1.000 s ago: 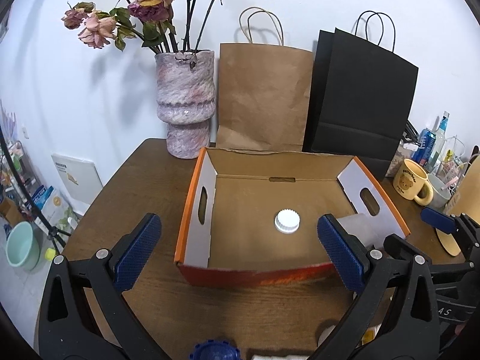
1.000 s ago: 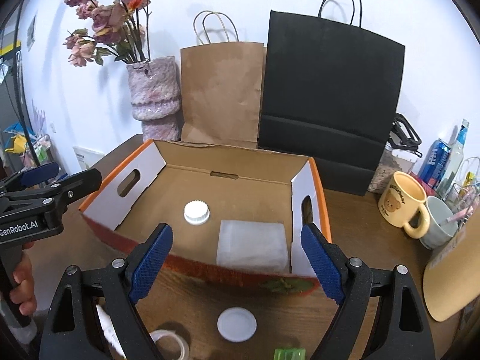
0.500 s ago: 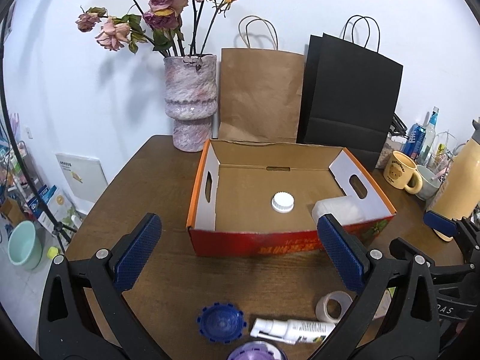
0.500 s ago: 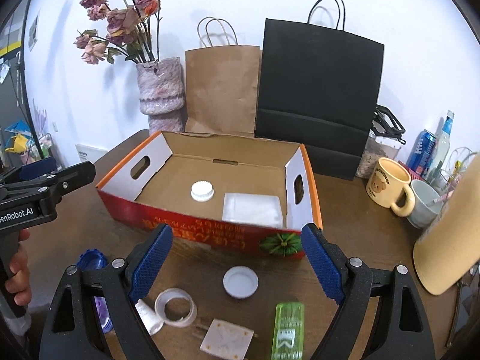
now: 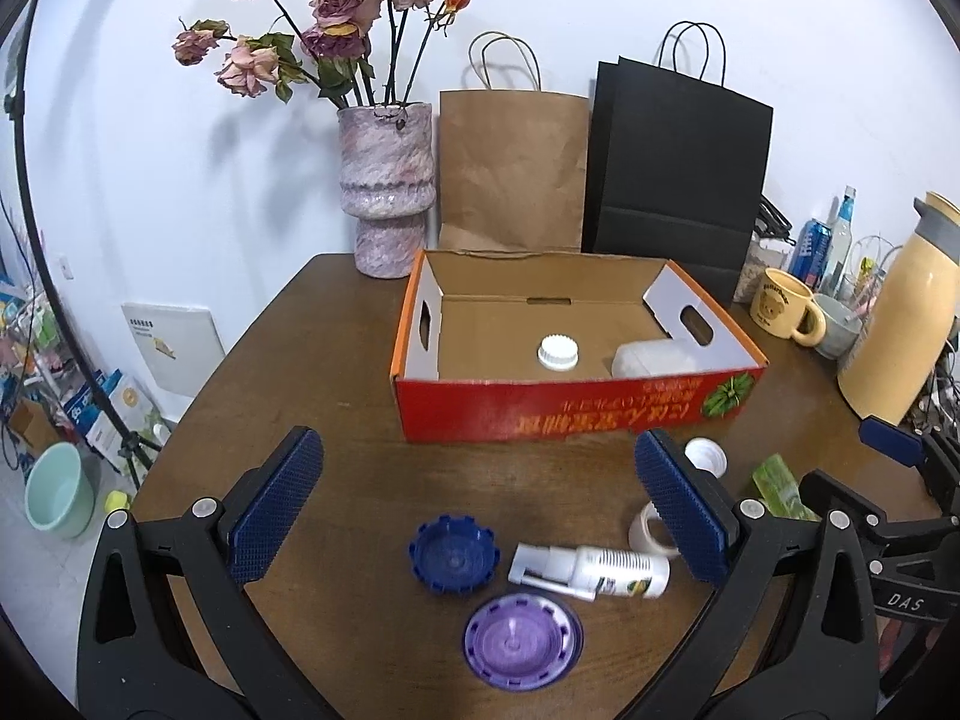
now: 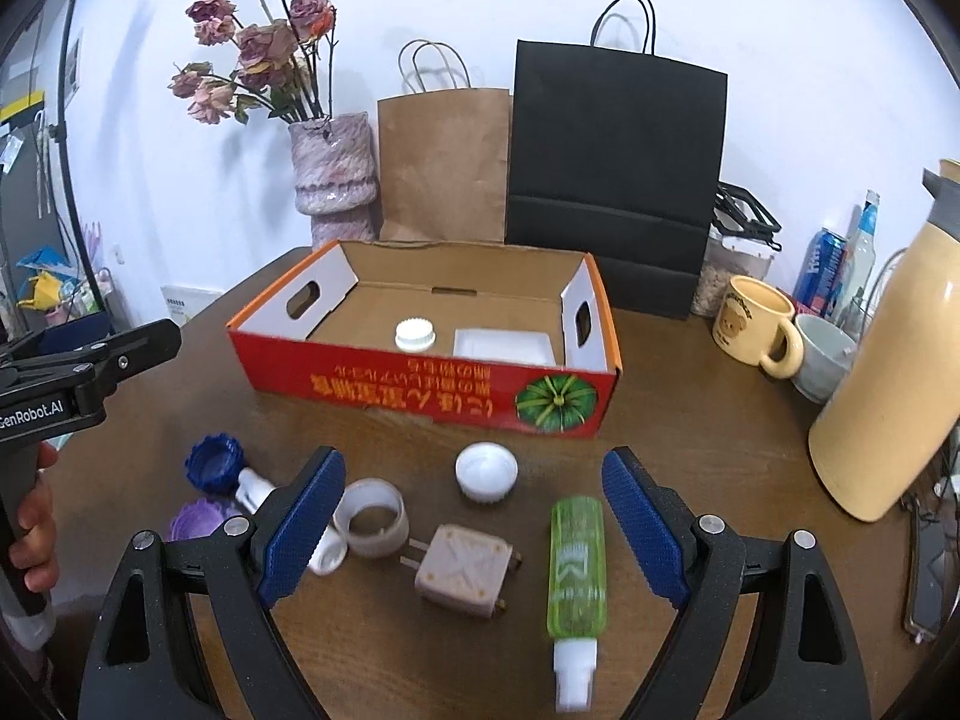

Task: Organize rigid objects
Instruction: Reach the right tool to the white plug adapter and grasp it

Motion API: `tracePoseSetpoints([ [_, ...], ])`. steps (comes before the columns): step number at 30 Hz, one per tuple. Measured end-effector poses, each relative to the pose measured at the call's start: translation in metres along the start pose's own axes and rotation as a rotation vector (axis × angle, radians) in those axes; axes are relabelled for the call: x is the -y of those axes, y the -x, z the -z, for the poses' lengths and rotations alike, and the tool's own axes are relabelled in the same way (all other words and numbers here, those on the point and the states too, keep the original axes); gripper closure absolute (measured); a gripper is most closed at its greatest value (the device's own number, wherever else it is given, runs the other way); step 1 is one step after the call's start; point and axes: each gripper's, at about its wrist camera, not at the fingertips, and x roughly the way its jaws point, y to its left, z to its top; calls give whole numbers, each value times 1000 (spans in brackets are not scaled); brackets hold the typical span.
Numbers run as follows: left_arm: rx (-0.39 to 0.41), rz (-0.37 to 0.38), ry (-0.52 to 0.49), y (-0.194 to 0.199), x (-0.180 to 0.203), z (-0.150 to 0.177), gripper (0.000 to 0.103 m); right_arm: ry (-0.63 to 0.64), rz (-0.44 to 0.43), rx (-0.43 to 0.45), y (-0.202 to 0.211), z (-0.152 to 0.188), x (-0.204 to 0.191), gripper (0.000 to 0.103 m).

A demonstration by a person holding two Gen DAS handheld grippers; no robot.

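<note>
A red cardboard box (image 5: 576, 414) stands mid-table with a white ribbed cap (image 5: 558, 352) and a white plastic container (image 5: 654, 357) inside. In front of it lie a blue cap (image 5: 453, 552), a purple cap (image 5: 522, 642) and a white spray bottle (image 5: 591, 570), under my open left gripper (image 5: 480, 504). My right gripper (image 6: 474, 528) is open and empty above a tape ring (image 6: 372, 516), a beige plug adapter (image 6: 465, 570), a white cap (image 6: 486, 471) and a green spray bottle (image 6: 576, 564).
Behind the box stand a vase of dried roses (image 5: 387, 192), a brown paper bag (image 5: 513, 168) and a black bag (image 5: 678, 174). At the right are a yellow mug (image 6: 753, 327), a grey cup (image 6: 825, 357) and a cream thermos (image 6: 888, 372). A hand (image 6: 33, 516) holds the left gripper's handle.
Both grippers have drawn back from the box toward the near table edge. The loose caps, bottles, tape ring and plug have come into view beneath them. Both stay open.
</note>
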Motion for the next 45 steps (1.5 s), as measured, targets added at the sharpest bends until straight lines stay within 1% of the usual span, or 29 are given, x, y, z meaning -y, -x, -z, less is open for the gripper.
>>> tracePoseSetpoints([
  [10, -19, 5, 1, 12, -4, 32, 0, -8, -1, -12, 18, 29, 3, 12],
  [15, -27, 20, 6, 14, -7, 45, 0, -6, 9, -32, 19, 42, 4, 12],
  [22, -44, 22, -19, 10, -10, 68, 0, 12, 20, -61, 14, 59, 5, 12],
  [27, -60, 21, -2, 3, -15, 74, 0, 22, 36, -78, 8, 68, 6, 12],
  [31, -74, 21, 7, -1, -16, 77, 0, 17, 31, -75, 4, 69, 6, 12],
  [37, -78, 27, 3, -2, -15, 79, 0, 49, 22, -81, -11, 65, -7, 12],
  [39, -82, 23, -8, -2, -12, 80, 0, 60, 27, -92, -18, 63, -11, 12],
  [42, -96, 23, -25, -5, -8, 82, 0, 61, 7, -127, -32, 61, -12, 12],
  [45, -108, 30, -34, -6, -6, 83, 0, 64, 9, -140, -41, 59, -12, 13],
])
